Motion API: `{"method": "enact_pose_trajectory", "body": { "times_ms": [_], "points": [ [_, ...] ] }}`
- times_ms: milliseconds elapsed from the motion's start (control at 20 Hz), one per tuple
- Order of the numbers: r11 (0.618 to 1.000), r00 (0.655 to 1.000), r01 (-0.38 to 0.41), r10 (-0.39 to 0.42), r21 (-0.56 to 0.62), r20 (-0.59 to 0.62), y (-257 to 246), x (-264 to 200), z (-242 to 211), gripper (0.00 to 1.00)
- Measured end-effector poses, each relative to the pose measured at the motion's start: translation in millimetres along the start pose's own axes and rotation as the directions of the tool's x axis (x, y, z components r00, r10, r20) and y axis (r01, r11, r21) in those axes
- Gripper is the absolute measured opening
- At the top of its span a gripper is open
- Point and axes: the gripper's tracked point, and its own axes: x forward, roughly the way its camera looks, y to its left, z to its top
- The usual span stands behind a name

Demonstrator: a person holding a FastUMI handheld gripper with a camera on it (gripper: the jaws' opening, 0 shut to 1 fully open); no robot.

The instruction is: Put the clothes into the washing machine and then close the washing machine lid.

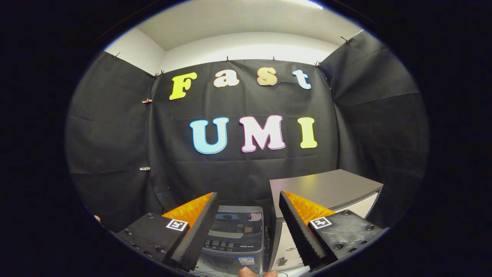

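Hovering well above the scene, the claw is held spread with nothing between its fingers. The washing machine is seen low at 6 o'clock, framed between the fingers, its lid apparently down; a grey cabinet stands just beside it at 4 o'clock. No clothes can be made out, so a blind descent could be judged to strike the lid or cabinet edge. Small panel lettering and a sticker are too blurred to be read.
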Motion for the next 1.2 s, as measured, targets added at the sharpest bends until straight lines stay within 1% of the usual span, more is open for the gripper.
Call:
{"method": "enact_pose_trajectory", "body": {
  "times_ms": [250,500,800,1100,1200],
  "points": [
    [1.000,0.999,0.031,-0.031,0.002,0.029,-11.4,-15.6,16.6,0.99],
    [0.999,0.999,0.043,-0.043,0.012,0.025,-14.0,-16.2,16.2,0.99],
    [0.999,0.999,0.038,-0.038,0.016,0.008,-6.7,-13.6,10.5,0.99],
    [1.000,0.999,0.025,-0.025,0.014,0.027,2.2,-16.6,18.1,0.99],
    [0.999,0.999,0.032,-0.032,0.012,0.030,-0.1,-15.9,18.5,0.99]
  ]
}}
